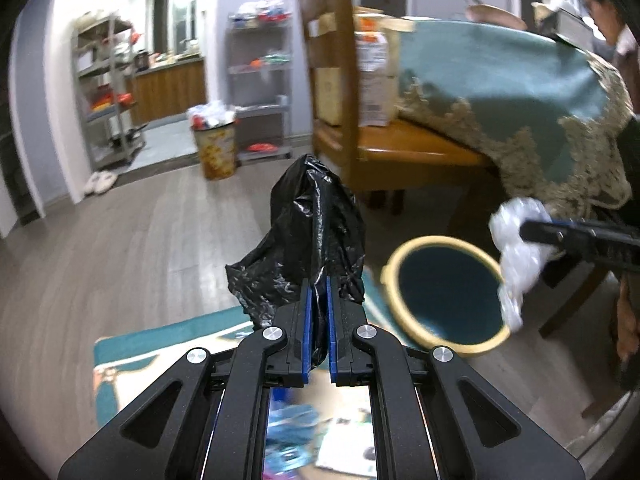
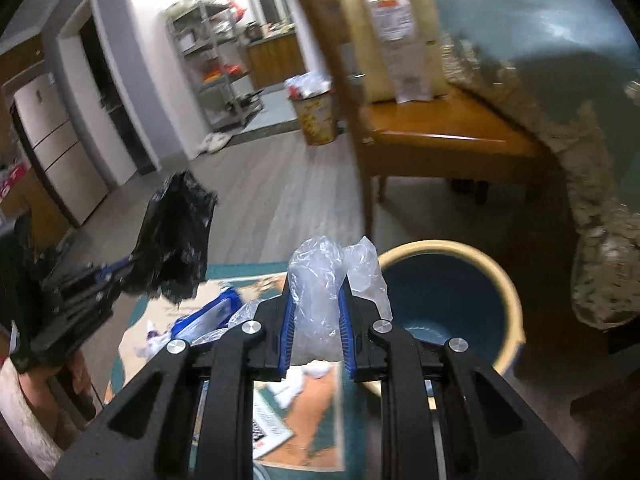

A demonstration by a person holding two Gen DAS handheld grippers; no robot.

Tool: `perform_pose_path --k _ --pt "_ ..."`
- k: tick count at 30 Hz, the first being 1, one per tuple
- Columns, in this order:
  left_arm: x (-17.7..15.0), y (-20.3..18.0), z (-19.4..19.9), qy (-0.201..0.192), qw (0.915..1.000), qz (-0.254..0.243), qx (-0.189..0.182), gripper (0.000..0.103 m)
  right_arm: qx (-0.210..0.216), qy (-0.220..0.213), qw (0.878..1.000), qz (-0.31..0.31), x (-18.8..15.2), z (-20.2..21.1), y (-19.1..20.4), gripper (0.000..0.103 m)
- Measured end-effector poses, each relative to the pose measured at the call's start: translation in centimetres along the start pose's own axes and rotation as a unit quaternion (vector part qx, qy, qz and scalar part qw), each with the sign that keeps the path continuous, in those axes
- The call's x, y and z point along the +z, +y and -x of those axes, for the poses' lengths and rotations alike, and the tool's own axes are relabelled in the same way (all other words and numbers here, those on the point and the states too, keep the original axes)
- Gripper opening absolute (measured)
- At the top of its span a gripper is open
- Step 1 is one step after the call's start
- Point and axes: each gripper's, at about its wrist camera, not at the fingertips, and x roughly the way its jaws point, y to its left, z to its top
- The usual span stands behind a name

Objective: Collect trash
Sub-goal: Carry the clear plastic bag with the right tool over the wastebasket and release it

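A grey wood-plank floor [image 1: 132, 240] carries everything here. On it lies a teal patterned rug [image 2: 248, 276], strewn with white wrappers, a blue packet [image 2: 208, 316] and a printed leaflet [image 2: 268, 428]. Just beside the rug stands a cream-rimmed blue bin [image 2: 460, 292]. Beyond the bin stand a wooden chair [image 2: 440, 136] and, further off, a full yellow wastebasket [image 1: 216, 148].
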Motion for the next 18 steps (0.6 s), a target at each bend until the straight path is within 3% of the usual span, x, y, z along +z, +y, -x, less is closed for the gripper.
perform_pose_path --k 4,9,18 --pt "0.2 -3.5 -1.5 0.001 0.9994 -0.012 -0.034 0.008 -0.027 -0.005 0.999 -0.016 -0.2 0.0 -3.7 0.019" --pt "-0.2 -8.0 -5.0 0.027 0.9957 -0.019 -0.087 0.008 -0.058 0.023 0.997 -0.047 -0.6 -2.1 -8.7 0.019" --pt "-2.8 -12.7 -10.6 0.075 0.9892 -0.055 -0.114 0.008 -0.112 0.061 0.991 -0.052 -2.4 -6.2 -13.2 0.019"
